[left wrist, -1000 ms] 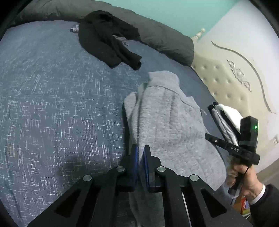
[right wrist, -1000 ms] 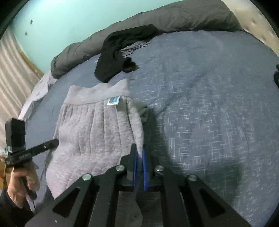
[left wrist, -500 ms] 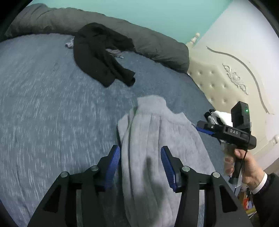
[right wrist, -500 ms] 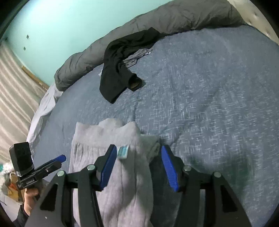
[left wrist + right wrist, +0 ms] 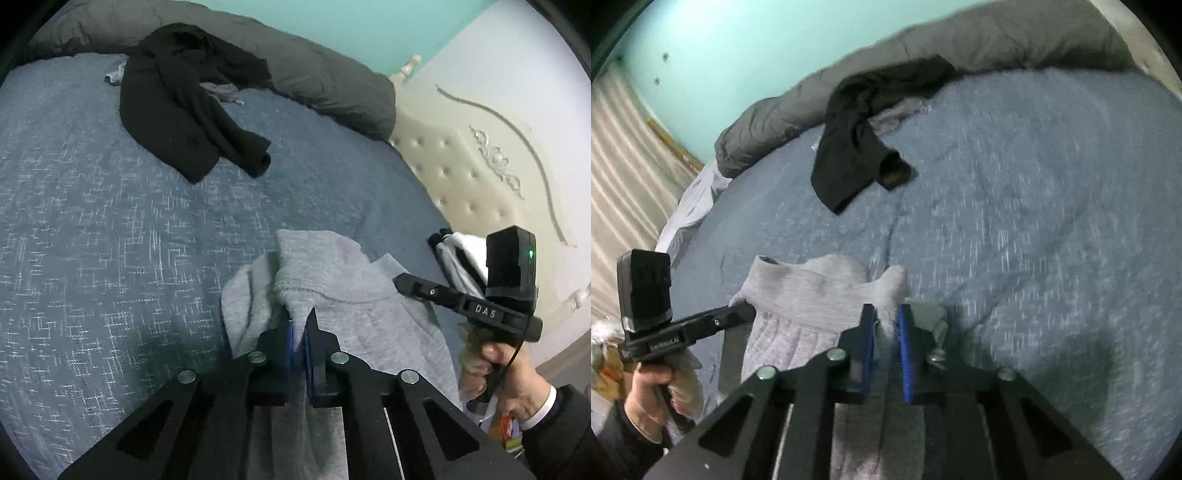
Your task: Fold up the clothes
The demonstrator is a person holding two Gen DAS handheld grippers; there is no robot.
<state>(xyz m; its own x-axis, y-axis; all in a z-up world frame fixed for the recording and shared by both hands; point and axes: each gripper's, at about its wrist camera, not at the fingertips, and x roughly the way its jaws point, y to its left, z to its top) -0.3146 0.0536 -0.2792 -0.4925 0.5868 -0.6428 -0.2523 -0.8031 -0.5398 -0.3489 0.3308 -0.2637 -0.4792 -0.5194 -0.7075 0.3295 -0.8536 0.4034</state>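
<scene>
Both tongs, left (image 5: pixel 300 334) & right (image 5: pixel 884 328), clamp a soft grey knit garment's (image 5: pixel 354 306) waistband on blue bedspread (image 5: pixel 110 240), right closing; mid-fold, crumpled black garment (image 5: pixel 184 110) untouched

1. Left gripper (image 5: pixel 300 341): angled downward, blue fingers (image 5: pixel 290 343) pressed together on a fold of the grey garment (image 5: pixel 332 273).
2. Right gripper (image 5: pixel 886 332): angled downward, jaws closing; grey cloth pinched between the fingers (image 5: pixel 905 350).
3. Right hand (image 5: pixel 506 376): at 4 o'clock in the left view, wrapped round its handle, dark sleeve with white cuff.
4. Left hand (image 5: pixel 650 387): at 8 o'clock in the right view, gripping its handle.
</scene>
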